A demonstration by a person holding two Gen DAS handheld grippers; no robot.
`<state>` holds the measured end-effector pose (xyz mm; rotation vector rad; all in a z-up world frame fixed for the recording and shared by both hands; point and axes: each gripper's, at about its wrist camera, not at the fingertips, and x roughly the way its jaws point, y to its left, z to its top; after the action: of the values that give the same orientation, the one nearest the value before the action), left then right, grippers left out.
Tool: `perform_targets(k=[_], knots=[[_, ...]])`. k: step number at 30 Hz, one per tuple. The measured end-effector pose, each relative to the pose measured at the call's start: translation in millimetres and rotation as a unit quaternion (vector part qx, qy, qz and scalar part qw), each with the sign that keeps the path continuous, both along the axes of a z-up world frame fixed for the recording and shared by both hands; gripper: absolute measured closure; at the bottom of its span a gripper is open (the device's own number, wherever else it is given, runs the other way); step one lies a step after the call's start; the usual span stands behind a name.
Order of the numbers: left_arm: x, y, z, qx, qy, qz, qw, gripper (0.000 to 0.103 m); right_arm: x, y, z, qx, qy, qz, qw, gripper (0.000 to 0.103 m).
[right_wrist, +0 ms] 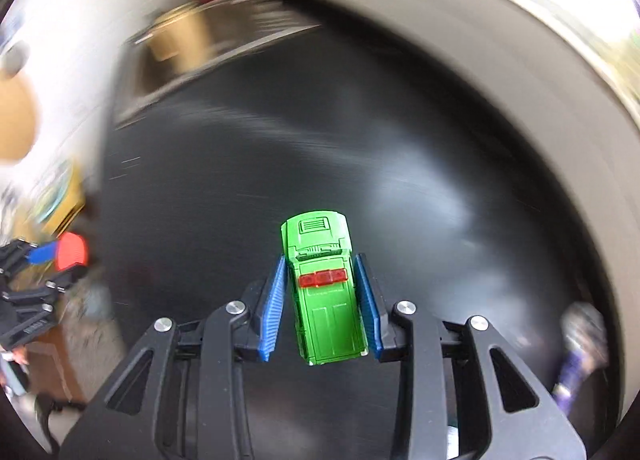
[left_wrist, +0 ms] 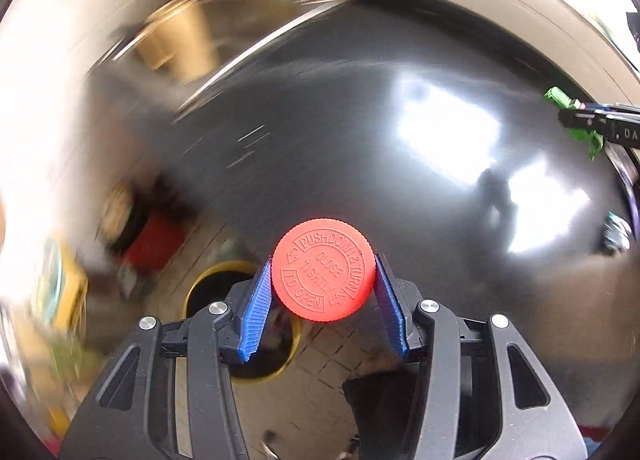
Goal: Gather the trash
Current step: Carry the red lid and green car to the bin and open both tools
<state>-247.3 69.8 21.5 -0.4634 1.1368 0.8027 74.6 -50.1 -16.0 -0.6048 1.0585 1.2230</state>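
My left gripper [left_wrist: 323, 274] is shut on a red bottle cap [left_wrist: 323, 268] with raised "push down & turn" lettering, held above the edge of a dark glossy table [left_wrist: 360, 131]. A yellow-rimmed bin [left_wrist: 198, 288] with a dark inside stands on the floor below the cap. My right gripper [right_wrist: 320, 284] is shut on a green toy car [right_wrist: 322, 288] with a red roof light bar, held over the dark table [right_wrist: 240, 163]. The left gripper with the red cap [right_wrist: 70, 250] shows at the left edge of the right wrist view. The right gripper with the green car [left_wrist: 576, 115] shows at the right edge of the left wrist view.
Both views are motion-blurred. A crumpled silvery item [left_wrist: 616, 234] lies on the table at the right, also seen blurred in the right wrist view [right_wrist: 582, 330]. A red object [left_wrist: 154, 244] and yellow clutter [left_wrist: 64, 300] sit on the tiled floor at the left. A tan box [right_wrist: 180, 35] stands beyond the table.
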Motion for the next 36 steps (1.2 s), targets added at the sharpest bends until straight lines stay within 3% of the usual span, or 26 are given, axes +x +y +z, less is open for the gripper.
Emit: perform_targets(k=[3, 7, 10, 14, 19, 25, 32, 36], knots=[[-63, 9, -12, -0.02, -0.01, 0.085, 0.9961, 0.055, -86, 54, -7, -0.015, 0.022, 0.092, 0.995, 0.068], [-131, 4, -39, -0.06, -0.02, 0.179, 0.9818, 0.055, -182, 100, -8, -0.029, 0.038, 0.185, 0.982, 0.068], [-156, -2, -53, -0.077, -0.028, 0.218, 0.9725, 0.055, -255, 124, -11, -0.04, 0.032, 0.26, 0.964, 0.068], [-176, 1, -69, -0.091, -0.032, 0.241, 0.9658, 0.055, -313, 140, -22, -0.06, 0.022, 0.309, 0.949, 0.068], [-189, 12, -85, -0.095, -0.055, 0.256, 0.9603, 0.055, -346, 164, -39, -0.082, 0.023, 0.328, 0.941, 0.068], [-194, 39, -135, -0.127, -0.082, 0.266, 0.952, 0.055, -369, 190, -84, -0.112, 0.027, 0.335, 0.935, 0.068], [-211, 59, -225, -0.169, -0.096, 0.304, 0.9328, 0.055, -394, 227, -186, -0.153, 0.037, 0.322, 0.934, 0.068], [-214, 64, -256, -0.184, -0.105, 0.314, 0.9255, 0.055, -395, 232, -220, -0.167, 0.042, 0.308, 0.936, 0.068]])
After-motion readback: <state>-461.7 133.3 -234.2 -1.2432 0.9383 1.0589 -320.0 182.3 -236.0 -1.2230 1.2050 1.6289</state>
